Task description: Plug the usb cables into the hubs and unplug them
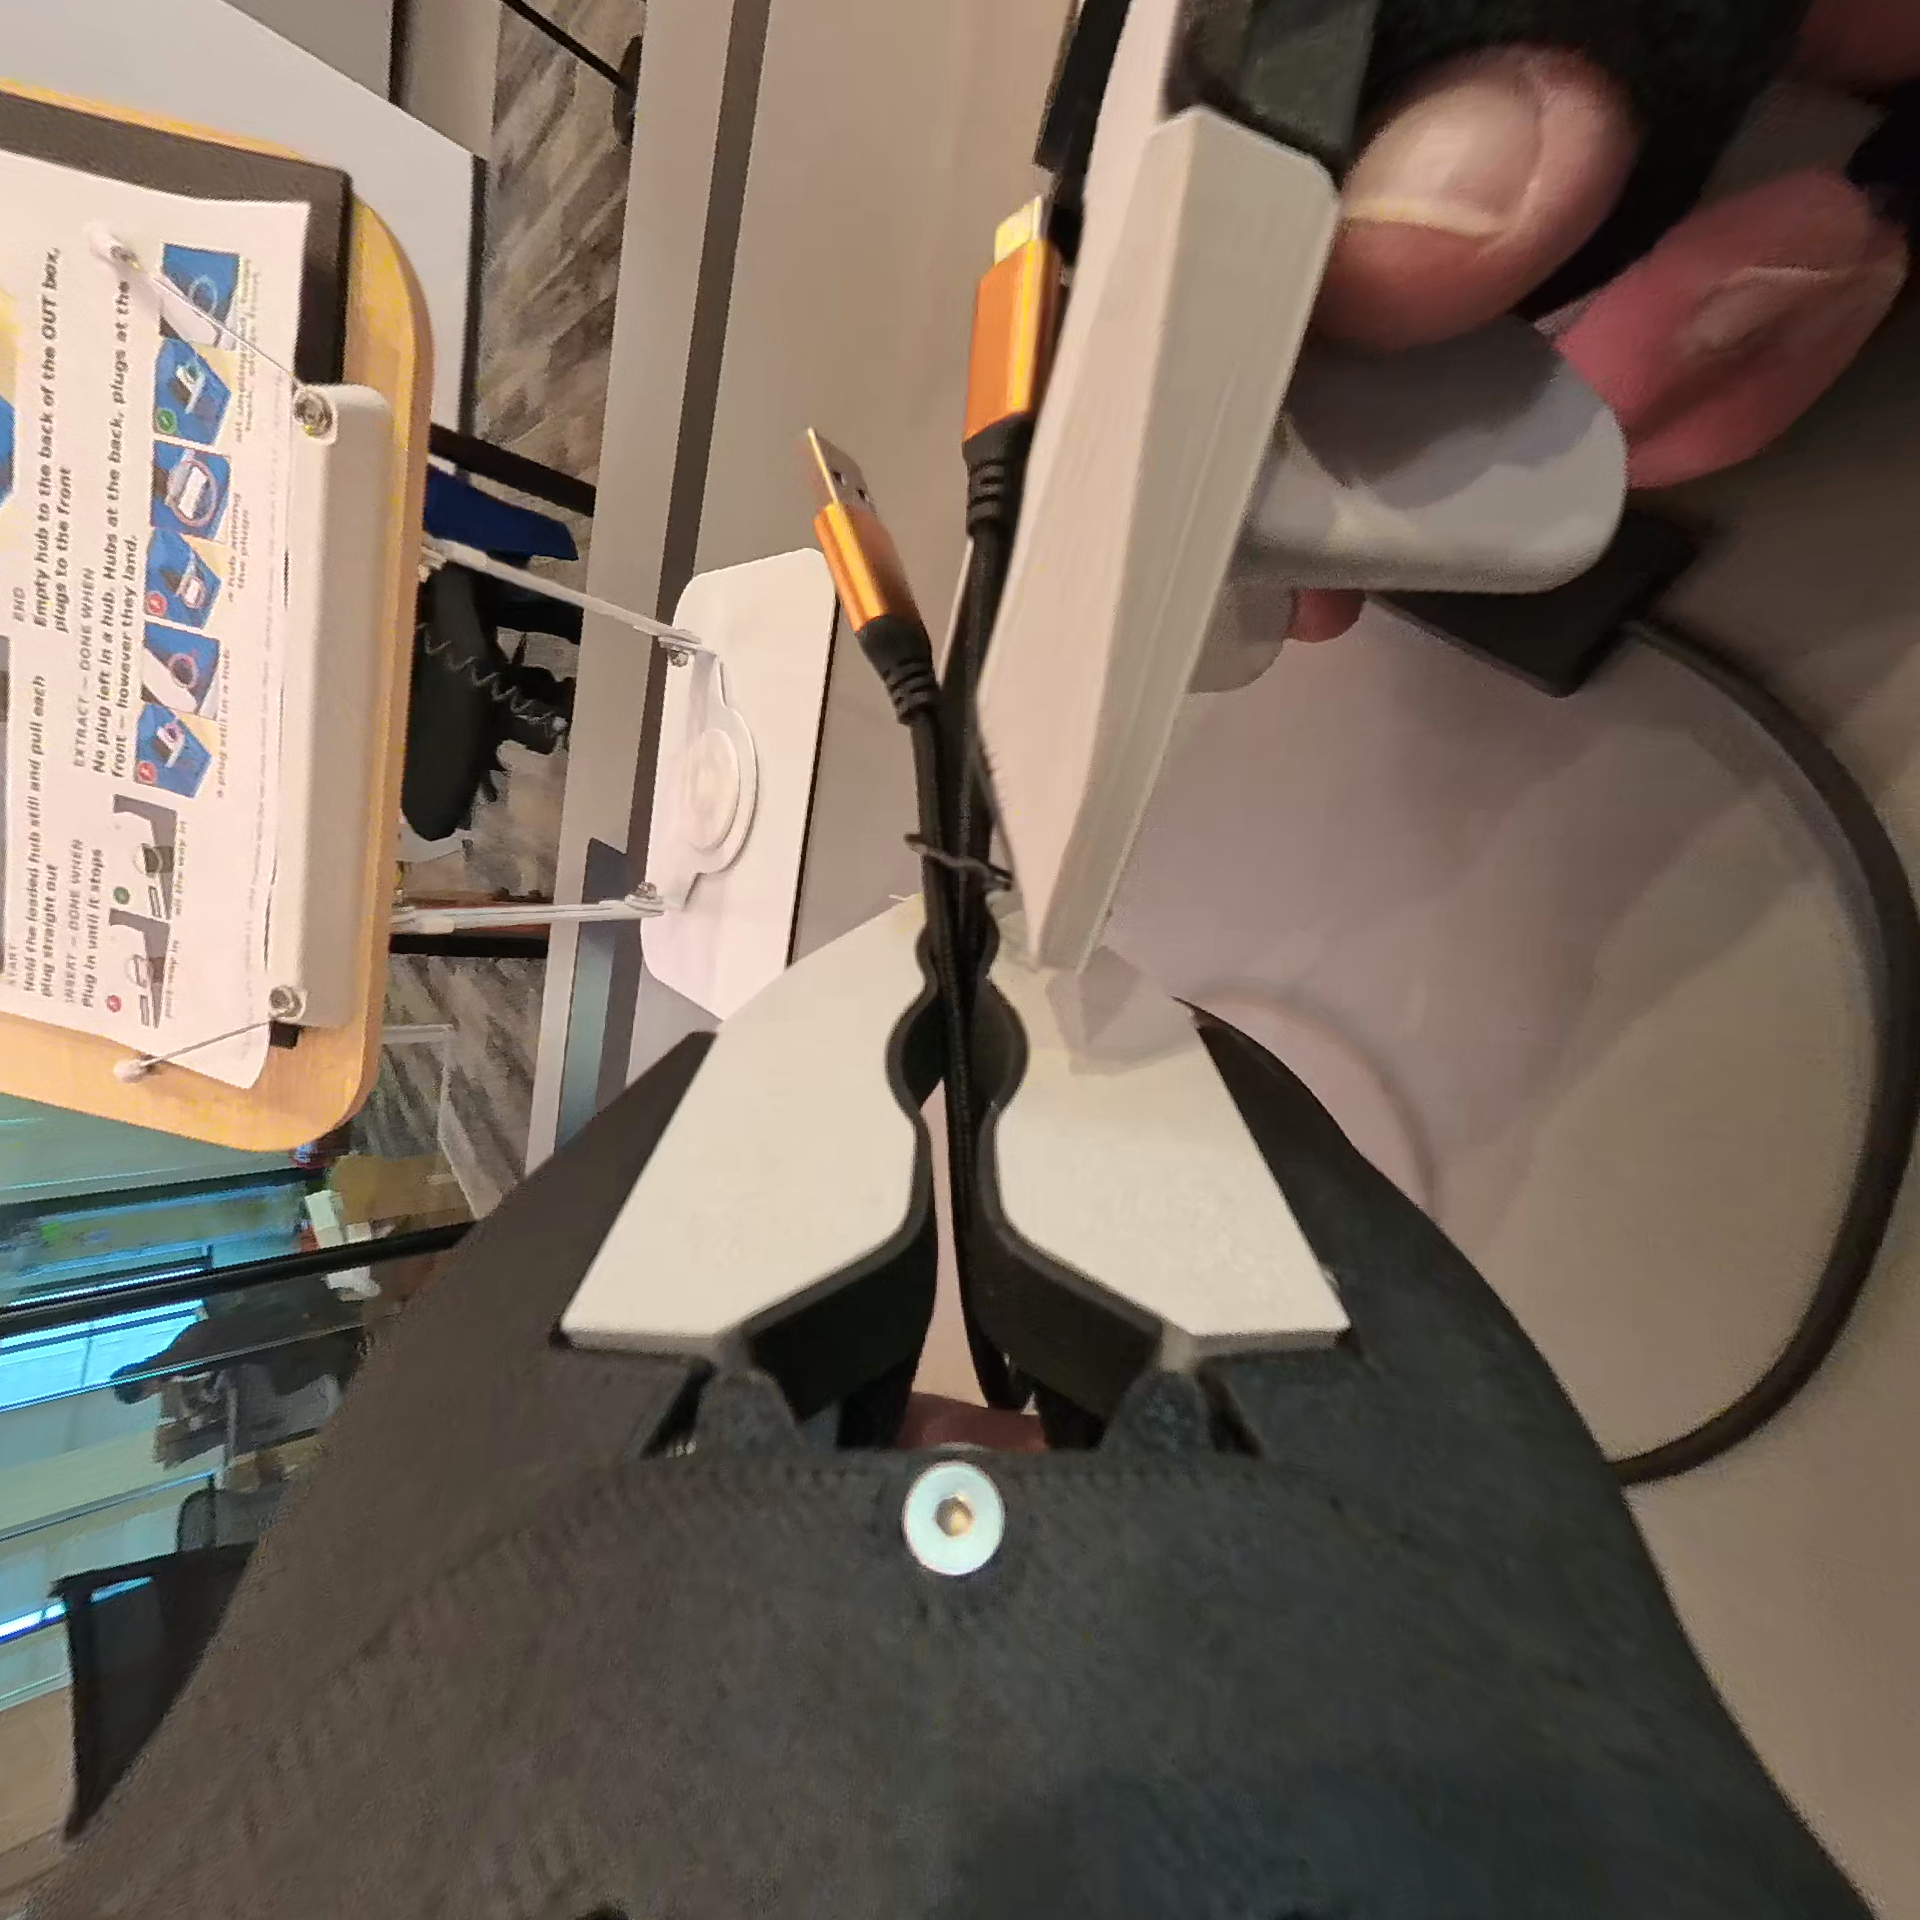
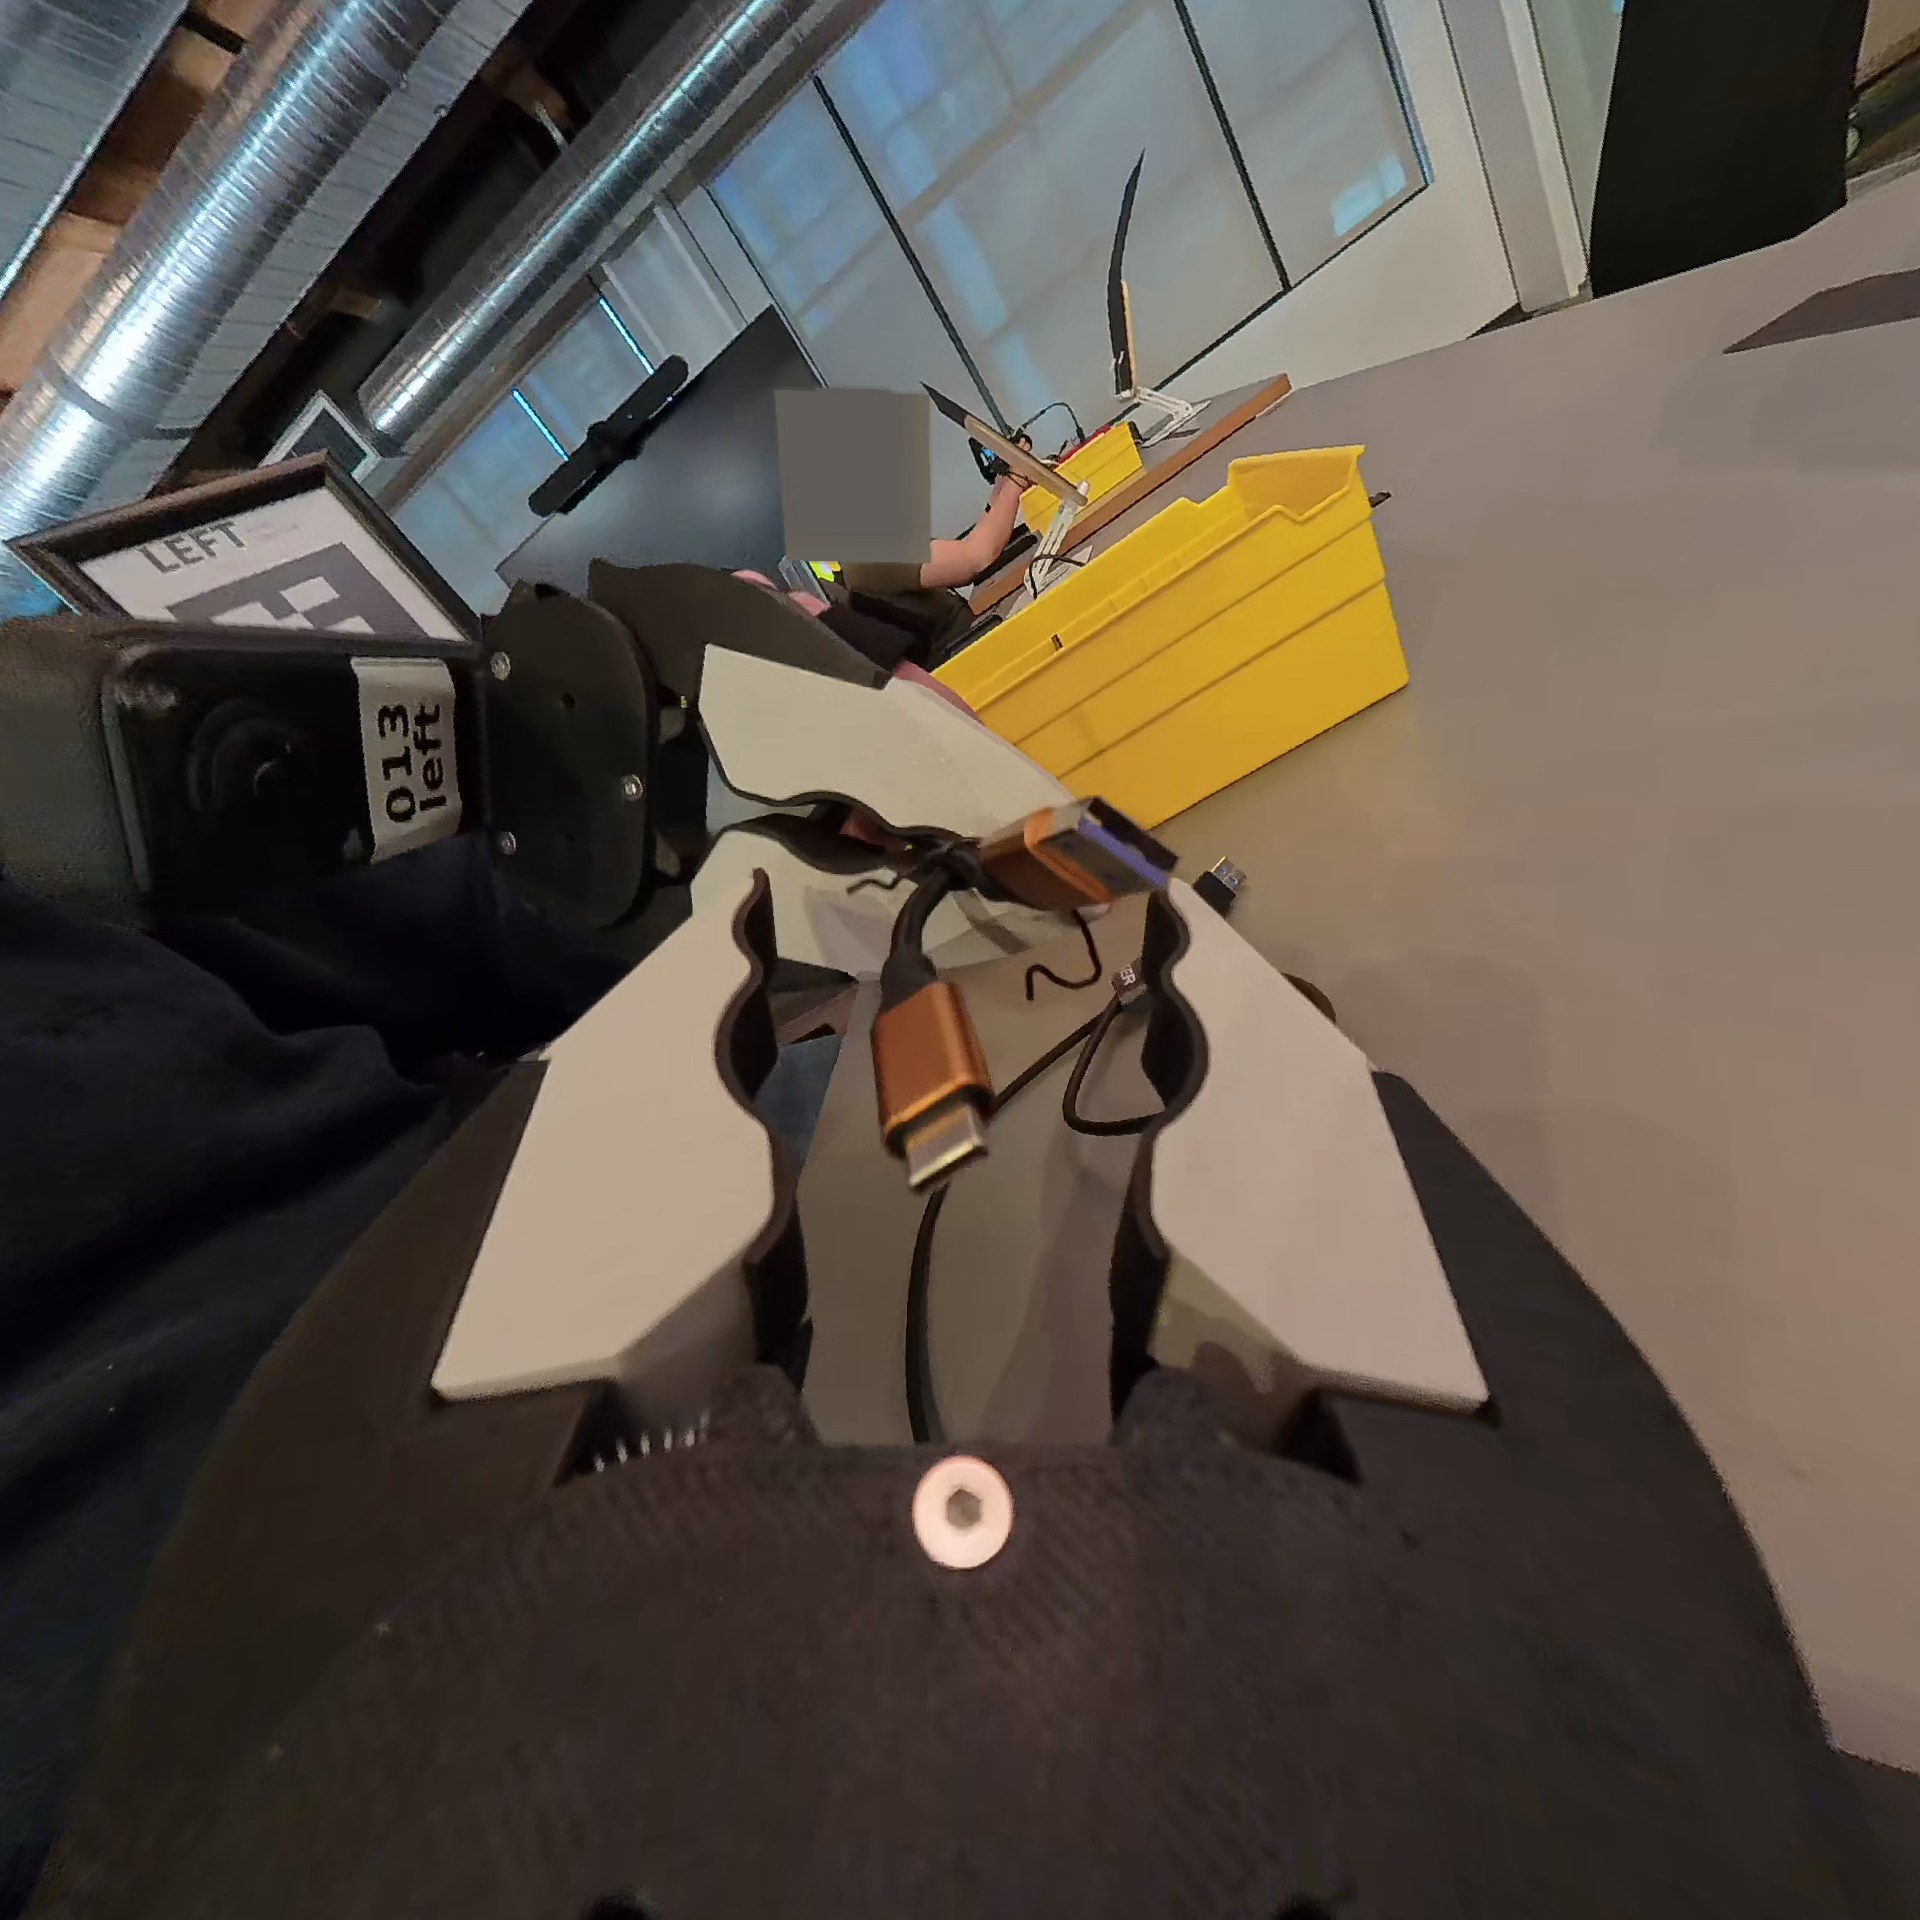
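My left gripper (image 1: 961, 966) is shut on a black braided cable bundle (image 1: 951, 831) tied with a thin wire. Two orange-sleeved plugs rise from it: a USB-A plug (image 1: 847, 520) standing free, and a second plug (image 1: 1013, 322) lying against the right gripper's white finger (image 1: 1143, 520). In the right wrist view my right gripper (image 2: 961, 904) is open, jaws well apart. One orange plug (image 2: 930, 1070) hangs between them, not pinched. The other orange plug (image 2: 1081, 852) points right just beyond. The left gripper (image 2: 862, 748) holds the bundle there. No hub is clearly visible.
A yellow bin (image 2: 1195, 644) stands on the grey table (image 2: 1610, 727) behind. A thin black cable (image 2: 1112, 1081) and a small black plug (image 2: 1226, 878) lie on the table. A thick black cord (image 1: 1860, 935) loops at the right. An instruction sheet on a wooden board (image 1: 156, 623) stands at the left.
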`<move>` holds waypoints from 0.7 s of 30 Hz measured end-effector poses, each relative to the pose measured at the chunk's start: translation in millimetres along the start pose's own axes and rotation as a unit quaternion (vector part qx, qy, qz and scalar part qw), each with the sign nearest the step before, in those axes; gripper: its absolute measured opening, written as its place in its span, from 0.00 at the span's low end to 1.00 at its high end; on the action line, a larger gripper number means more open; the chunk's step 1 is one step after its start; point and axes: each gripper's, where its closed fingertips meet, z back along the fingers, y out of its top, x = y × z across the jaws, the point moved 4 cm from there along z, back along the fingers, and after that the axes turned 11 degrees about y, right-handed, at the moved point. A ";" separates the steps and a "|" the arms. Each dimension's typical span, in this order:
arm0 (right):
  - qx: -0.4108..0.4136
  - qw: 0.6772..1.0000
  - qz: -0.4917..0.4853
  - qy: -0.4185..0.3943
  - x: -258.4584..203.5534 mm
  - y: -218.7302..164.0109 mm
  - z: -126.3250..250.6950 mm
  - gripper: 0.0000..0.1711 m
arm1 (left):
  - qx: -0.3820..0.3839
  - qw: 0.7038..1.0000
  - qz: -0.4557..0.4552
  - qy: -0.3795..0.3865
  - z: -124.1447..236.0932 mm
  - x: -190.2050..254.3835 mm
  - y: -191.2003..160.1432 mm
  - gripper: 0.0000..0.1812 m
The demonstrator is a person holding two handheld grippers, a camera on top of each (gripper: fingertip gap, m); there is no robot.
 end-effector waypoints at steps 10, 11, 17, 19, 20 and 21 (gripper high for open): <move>0.008 1.000 -0.012 -0.009 4.2 -0.5 2.7 0.27 | 0.004 1.000 -0.008 0.021 -1.8 -1.6 5.3 0.00; 0.007 1.000 -0.012 -0.009 4.5 -0.9 2.7 0.26 | 0.004 1.000 -0.006 0.021 -1.8 -1.5 5.6 0.00; 0.006 1.000 -0.007 -0.011 4.6 -1.3 2.9 0.24 | 0.005 1.000 0.003 0.019 -0.8 -1.9 5.7 0.00; 0.005 1.000 -0.005 -0.010 4.3 -1.5 3.1 0.23 | 0.006 1.000 0.005 0.018 -0.3 -1.9 5.7 0.00; 0.003 1.000 -0.004 -0.009 4.0 -1.6 3.3 0.21 | 0.005 1.000 0.006 0.020 -0.1 -2.8 5.4 0.00; 0.003 1.000 -0.002 -0.009 3.6 -1.7 3.6 0.19 | 0.005 1.000 0.007 0.021 0.0 -3.7 5.2 0.00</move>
